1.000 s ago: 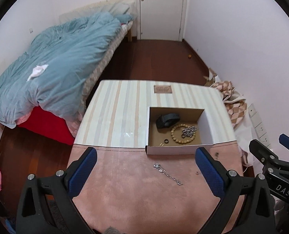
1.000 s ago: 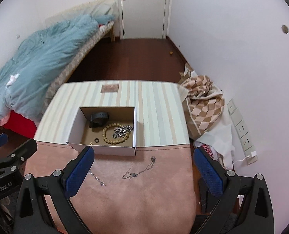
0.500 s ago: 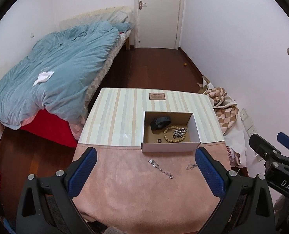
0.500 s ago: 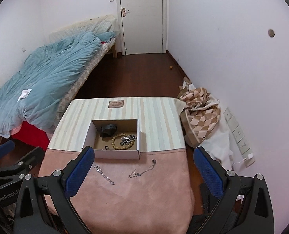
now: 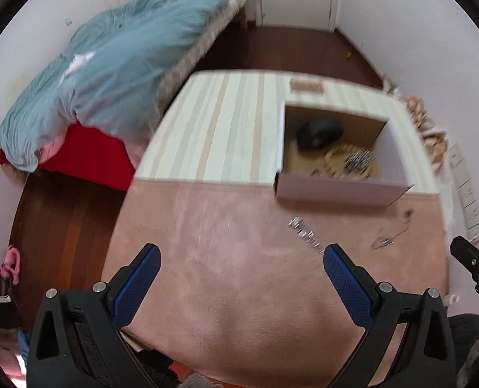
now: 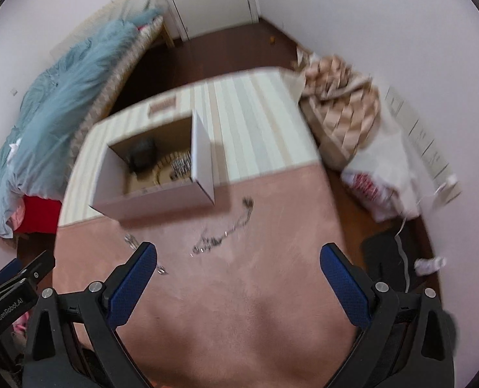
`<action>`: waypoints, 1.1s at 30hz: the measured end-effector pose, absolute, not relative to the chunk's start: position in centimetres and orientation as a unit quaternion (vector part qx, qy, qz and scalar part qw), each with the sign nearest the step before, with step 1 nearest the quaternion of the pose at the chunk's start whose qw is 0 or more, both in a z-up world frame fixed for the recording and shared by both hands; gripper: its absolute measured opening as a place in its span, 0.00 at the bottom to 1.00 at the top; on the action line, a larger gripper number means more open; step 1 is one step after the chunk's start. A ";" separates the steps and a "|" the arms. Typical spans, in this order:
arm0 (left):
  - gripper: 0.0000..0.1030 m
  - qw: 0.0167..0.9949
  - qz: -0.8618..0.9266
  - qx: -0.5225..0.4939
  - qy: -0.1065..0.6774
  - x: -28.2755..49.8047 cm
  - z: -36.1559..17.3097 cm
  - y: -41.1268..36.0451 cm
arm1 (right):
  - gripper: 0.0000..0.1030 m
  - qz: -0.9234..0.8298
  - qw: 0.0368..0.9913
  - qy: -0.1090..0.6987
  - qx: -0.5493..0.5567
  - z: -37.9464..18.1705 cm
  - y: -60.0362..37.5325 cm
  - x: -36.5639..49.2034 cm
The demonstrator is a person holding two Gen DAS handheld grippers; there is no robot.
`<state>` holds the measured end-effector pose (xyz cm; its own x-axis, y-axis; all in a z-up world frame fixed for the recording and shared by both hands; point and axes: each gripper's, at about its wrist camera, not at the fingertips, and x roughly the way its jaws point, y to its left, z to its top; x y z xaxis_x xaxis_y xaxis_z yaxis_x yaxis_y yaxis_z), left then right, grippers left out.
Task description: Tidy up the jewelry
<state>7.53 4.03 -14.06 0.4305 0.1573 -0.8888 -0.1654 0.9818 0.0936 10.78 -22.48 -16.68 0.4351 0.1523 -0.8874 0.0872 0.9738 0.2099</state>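
An open cardboard box (image 5: 339, 190) (image 6: 161, 200) stands on the table and holds a dark band (image 5: 318, 131), a wooden bead bracelet (image 5: 331, 160) and a silver chain (image 5: 357, 160). On the pink cloth in front of it lie a silver bracelet (image 5: 306, 234) (image 6: 131, 241) and a thin necklace (image 5: 391, 236) (image 6: 223, 234). My left gripper (image 5: 241, 278) is open and empty above the cloth, left of the bracelet. My right gripper (image 6: 238, 278) is open and empty, just short of the necklace. Both views are blurred.
The table has a pink cloth (image 5: 239, 258) in front and a striped cloth (image 5: 226, 123) behind. A bed with a blue duvet (image 5: 110, 74) is at the left. A checked bag (image 6: 343, 119) and a white plastic bag (image 6: 385, 174) lie on the floor at the right.
Both grippers first pulled back and up, then dropped forward close to the table. The jewelry and the box have not moved. Both grippers stay open.
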 end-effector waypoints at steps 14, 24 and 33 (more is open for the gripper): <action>1.00 0.810 0.117 0.013 0.574 9.6 -19.8 4.5 | 0.17 0.018 0.843 0.537 0.036 -25.6 -16.6 14.3; 1.00 0.808 0.083 -0.016 0.583 9.7 -20.6 4.0 | 0.02 0.034 0.846 0.519 0.118 -22.5 -20.8 11.5; 0.94 0.798 0.041 -0.135 0.586 12.5 -22.2 5.7 | 0.02 0.032 0.854 0.496 0.152 -19.2 -23.8 10.8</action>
